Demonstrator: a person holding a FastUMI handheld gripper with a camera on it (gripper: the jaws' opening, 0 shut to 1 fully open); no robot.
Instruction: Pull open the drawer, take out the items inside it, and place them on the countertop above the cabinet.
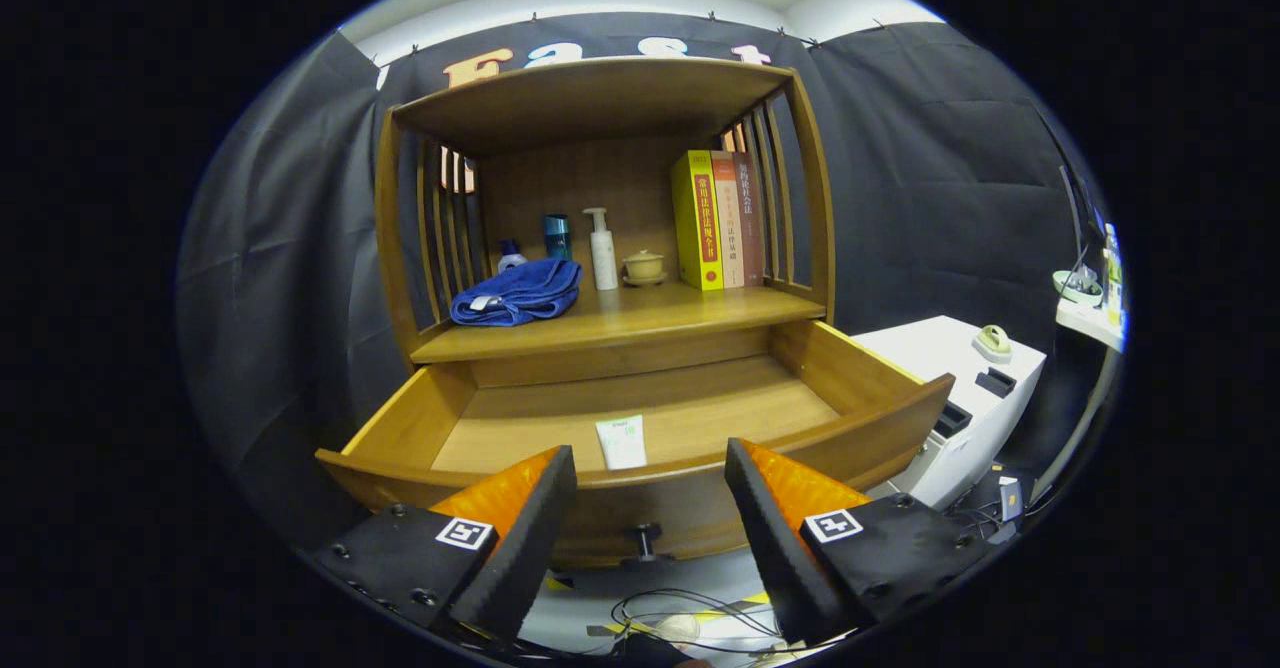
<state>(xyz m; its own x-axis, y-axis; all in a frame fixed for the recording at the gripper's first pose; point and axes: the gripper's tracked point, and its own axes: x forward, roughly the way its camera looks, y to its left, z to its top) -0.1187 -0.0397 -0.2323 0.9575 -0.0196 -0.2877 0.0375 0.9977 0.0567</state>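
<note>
The wooden drawer (880, 398) of the cabinet stands pulled out, its front rim just ahead of my fingers. On its floor lies a small white paper slip (622, 441) near the front. A dark knob (646, 538) sticks out of the drawer front between my fingers. My gripper (650, 488) is open and holds nothing. A blue towel (520, 293) lies folded on the countertop (640, 320) above the drawer, at its left side.
On the countertop behind the towel stand a blue bottle (557, 236), a white pump bottle (602, 250), a small lidded cup (643, 267) and three upright books (715, 220). A white machine (965, 388) sits right of the drawer. Cables (690, 613) lie on the floor below.
</note>
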